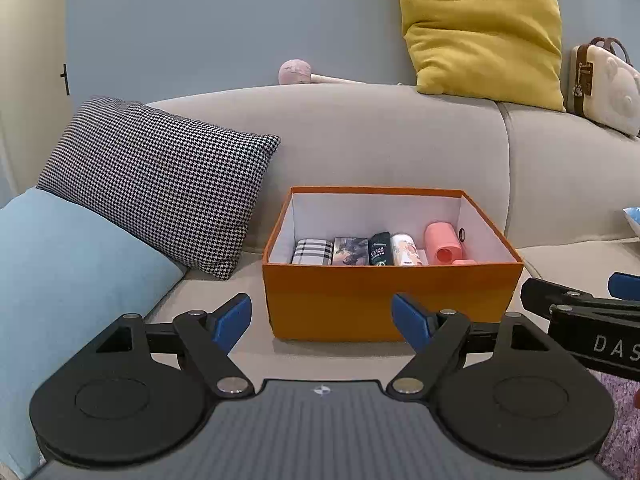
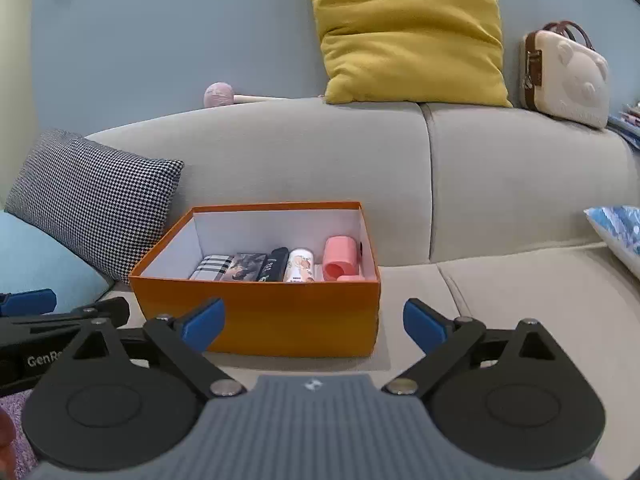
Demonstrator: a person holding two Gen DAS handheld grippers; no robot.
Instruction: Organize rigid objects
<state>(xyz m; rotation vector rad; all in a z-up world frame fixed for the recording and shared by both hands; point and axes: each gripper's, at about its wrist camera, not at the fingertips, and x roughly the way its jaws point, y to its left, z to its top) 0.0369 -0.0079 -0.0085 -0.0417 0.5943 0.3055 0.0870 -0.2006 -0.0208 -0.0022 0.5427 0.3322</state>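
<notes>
Orange cardboard box [image 1: 392,300], white inside, sits on the grey fabric sofa [image 1: 380,140] seat, holding a row of small rigid items: a plaid case [image 1: 313,251], a black tube [image 1: 380,249] reading "CLEAN", a pink cylinder [image 1: 442,242]. Left gripper [image 1: 322,318] and right gripper [image 2: 314,326] both spread wide, empty, before the box.

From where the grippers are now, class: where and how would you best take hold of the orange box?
Probably by the orange box short end walls, the left gripper and right gripper each pinching a rim from above: the top is open and the thin walls stand upright.
</notes>
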